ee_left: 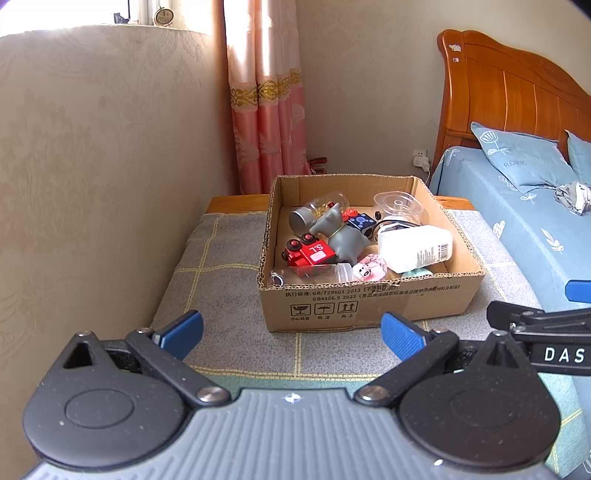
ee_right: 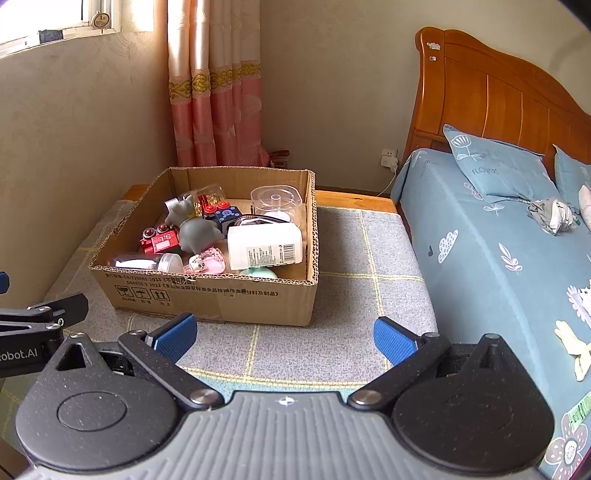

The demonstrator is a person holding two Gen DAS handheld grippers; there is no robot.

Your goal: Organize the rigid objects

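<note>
Before the cardboard box, both empty grippers agape.

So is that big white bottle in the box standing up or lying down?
Lying down. The white bottle rests on its side in the cardboard box, its label text running sideways.

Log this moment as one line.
left gripper: open, empty | right gripper: open, empty | cardboard box: full, untouched

i see a beige patterned wall at nine o'clock, a pink curtain at twelve with daylight from the window beside it. at three o'clock sits a wooden headboard and a bed in blue floral sheets.
</note>
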